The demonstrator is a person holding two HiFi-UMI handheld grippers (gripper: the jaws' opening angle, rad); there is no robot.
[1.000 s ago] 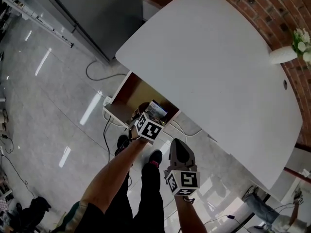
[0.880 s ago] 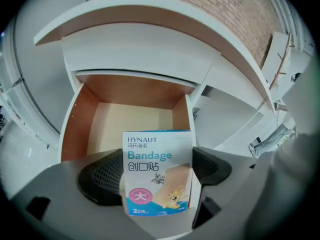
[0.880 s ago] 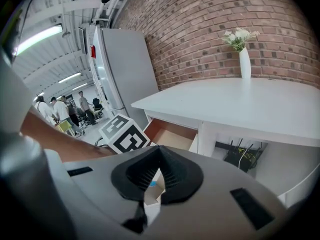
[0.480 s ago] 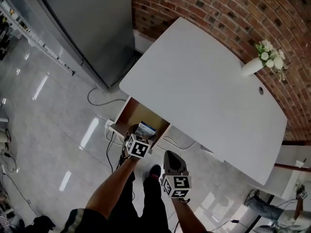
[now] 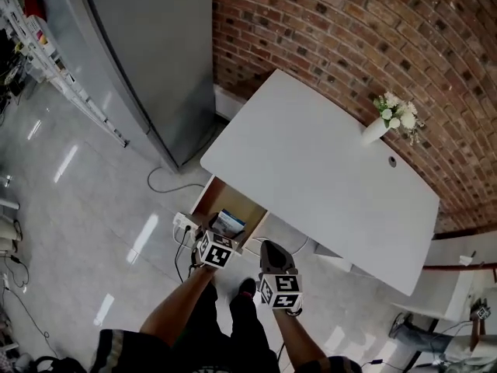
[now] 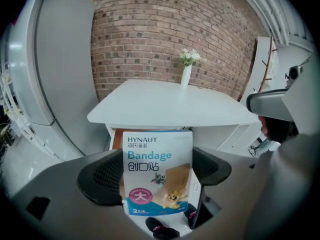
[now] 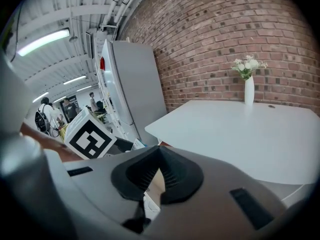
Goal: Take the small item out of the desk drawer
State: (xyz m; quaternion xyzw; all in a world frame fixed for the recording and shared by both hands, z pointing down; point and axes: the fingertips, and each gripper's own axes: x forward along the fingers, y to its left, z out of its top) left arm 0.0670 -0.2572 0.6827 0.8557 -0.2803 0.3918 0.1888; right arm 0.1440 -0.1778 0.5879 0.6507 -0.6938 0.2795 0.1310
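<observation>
My left gripper (image 5: 225, 231) is shut on a small white and blue bandage packet (image 5: 230, 222), held upright over the front edge of the open wooden drawer (image 5: 205, 196). In the left gripper view the packet (image 6: 157, 171) stands between the two dark pads (image 6: 102, 176), in front of the white desk (image 6: 170, 104). My right gripper (image 5: 271, 247) hangs just right of the left one, off the drawer. Its jaws meet with nothing between them in the right gripper view (image 7: 159, 176).
The white desk (image 5: 326, 169) carries a white vase of flowers (image 5: 377, 129) at its far edge against a brick wall. A tall grey cabinet (image 5: 147, 45) stands left of the desk. Cables and a power strip (image 5: 183, 224) lie on the floor beside the drawer.
The head camera has pulled up and back, so the desk looks smaller. Both grippers have drawn back toward me, and the left one has brought the packet up from the drawer.
</observation>
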